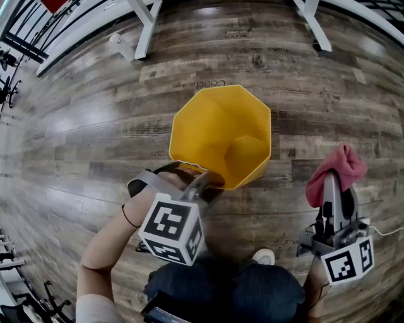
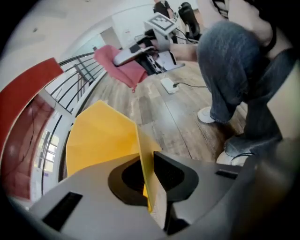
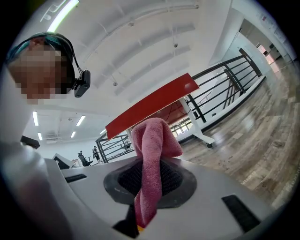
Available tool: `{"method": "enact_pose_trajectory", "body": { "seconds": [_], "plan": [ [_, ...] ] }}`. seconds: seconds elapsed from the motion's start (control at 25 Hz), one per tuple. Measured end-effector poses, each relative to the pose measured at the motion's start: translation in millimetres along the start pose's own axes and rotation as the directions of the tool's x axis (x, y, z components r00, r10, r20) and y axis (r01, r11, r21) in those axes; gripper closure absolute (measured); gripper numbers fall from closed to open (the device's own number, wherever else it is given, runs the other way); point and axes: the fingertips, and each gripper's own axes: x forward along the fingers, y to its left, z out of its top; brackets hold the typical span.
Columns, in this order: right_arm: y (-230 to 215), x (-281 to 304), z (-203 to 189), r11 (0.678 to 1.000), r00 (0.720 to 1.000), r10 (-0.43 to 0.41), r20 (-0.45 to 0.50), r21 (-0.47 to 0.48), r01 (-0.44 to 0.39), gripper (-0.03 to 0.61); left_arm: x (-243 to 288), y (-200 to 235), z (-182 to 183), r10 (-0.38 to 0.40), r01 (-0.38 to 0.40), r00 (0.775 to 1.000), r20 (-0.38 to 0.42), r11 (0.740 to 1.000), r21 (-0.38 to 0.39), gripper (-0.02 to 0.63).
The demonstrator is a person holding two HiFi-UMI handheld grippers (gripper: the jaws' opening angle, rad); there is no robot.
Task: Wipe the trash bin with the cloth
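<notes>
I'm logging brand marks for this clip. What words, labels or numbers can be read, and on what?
Floor: faint print on a few planks, too blurred to read.
Marker cubes: square patterns only, no letters or digits.
Bin, cloth: no text shows.

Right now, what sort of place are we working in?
Probably a large open indoor workspace, perhaps an office or lab hall: wood-plank floor, black metal railings, a red-topped table on white legs, and strip lights overhead.

Yellow trash bin [image 1: 221,135], pink cloth [image 1: 338,169], grey-brown wood-plank floor [image 1: 95,126], black-and-white square-marker cube [image 1: 172,228]
</notes>
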Motion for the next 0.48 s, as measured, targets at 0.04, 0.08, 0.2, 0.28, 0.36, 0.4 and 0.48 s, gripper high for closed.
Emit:
{"method": "enact_pose_trajectory", "body": {
  "seconds": [0.04, 0.08, 0.2, 0.28, 0.36, 0.4, 0.48],
  "plan": [
    [-0.6, -0.1, 0.1, 1.000, 1.000, -0.002, -0.002, -0.010, 0.002, 0.528, -3.4, 6.3, -3.2, 0.005, -0.003, 0.999, 0.036, 0.998, -0.055, 0.578],
    [-1.0, -0.1, -0.1, 1.000, 1.000, -0.004, -0.006, -0.021, 0.004, 0.528, -6.5, 11.8, -5.9, 0.010, -0.001, 0.997, 0.077, 0.994, -0.113, 0.578],
    [-0.5, 0.0, -2.7, 0.999, 1.000, -0.006, -0.013, -0.033, 0.005, 0.528, -14.4, 23.1, -10.2, 0.030, 0.039, 0.972, 0.231, 0.957, -0.287, 0.578],
    [0.8, 0.1, -3.9, 1.000, 1.000, -0.004, -0.011, -0.025, 0.004, 0.528, -19.0, 29.2, -9.8, 0.053, 0.094, 0.936, 0.347, 0.915, -0.393, 0.578],
    [1.7, 0.4, -3.6, 1.000, 1.000, -0.001, -0.005, -0.012, 0.001, 0.528, -21.0, 33.9, -9.5, 0.086, 0.173, 0.884, 0.460, 0.854, -0.491, 0.578],
    [1.6, 0.5, -2.6, 1.000, 1.000, -0.001, -0.003, -0.013, 0.001, 0.528, -20.5, 35.6, -9.7, 0.107, 0.222, 0.851, 0.514, 0.815, -0.535, 0.578],
    [0.9, 0.6, 0.5, 1.000, 1.000, -0.004, 0.000, -0.030, 0.004, 0.528, -18.5, 39.3, -11.2, 0.164, 0.335, 0.767, 0.620, 0.722, -0.606, 0.578]
  ]
}}
